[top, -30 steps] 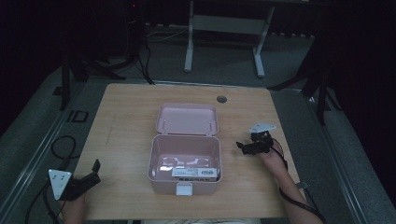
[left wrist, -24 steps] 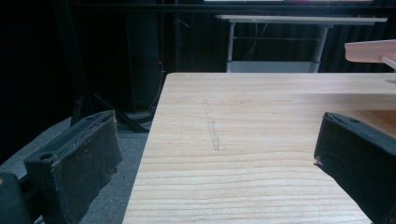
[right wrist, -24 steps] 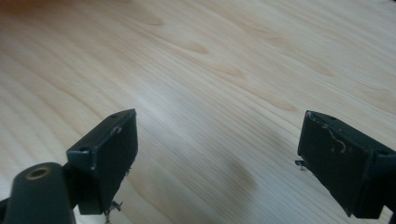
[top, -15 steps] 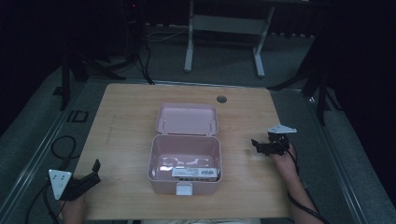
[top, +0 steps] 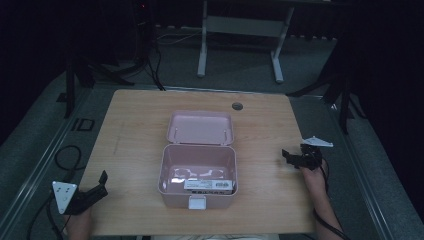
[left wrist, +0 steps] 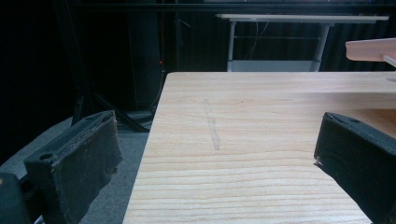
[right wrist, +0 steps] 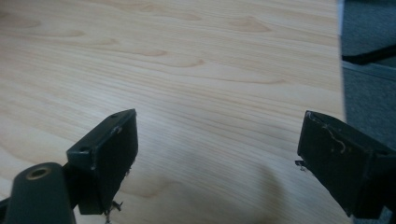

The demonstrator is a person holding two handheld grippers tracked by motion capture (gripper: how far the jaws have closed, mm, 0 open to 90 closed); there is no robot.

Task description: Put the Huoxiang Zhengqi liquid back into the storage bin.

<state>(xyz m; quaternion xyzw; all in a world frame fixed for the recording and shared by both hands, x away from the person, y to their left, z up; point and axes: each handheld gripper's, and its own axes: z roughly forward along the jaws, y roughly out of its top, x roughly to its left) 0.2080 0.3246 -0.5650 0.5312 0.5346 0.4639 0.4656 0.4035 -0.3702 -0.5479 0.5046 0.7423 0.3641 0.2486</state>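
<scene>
A pink lidded box (top: 198,167) stands open in the middle of the wooden table (top: 135,130), its lid (top: 200,127) laid back away from me. Inside, along the near wall, lies a flat white labelled package (top: 209,185). My left gripper (top: 99,186) hovers open at the table's near left corner, well apart from the box. In the left gripper view its jaws stand wide over bare wood, and the pink lid's edge (left wrist: 371,48) shows at top right. My right gripper (top: 289,157) is open near the right edge, to the right of the box, nothing between its fingers (right wrist: 109,154).
A round cable hole (top: 237,106) sits in the table behind the box. Black cables (top: 65,157) lie on the grey floor at left. A white desk frame (top: 240,30) and dark stands are beyond the table's far edge.
My right gripper has drawn away from the box, rightwards toward the table's right edge. The left gripper and the box have not moved.
</scene>
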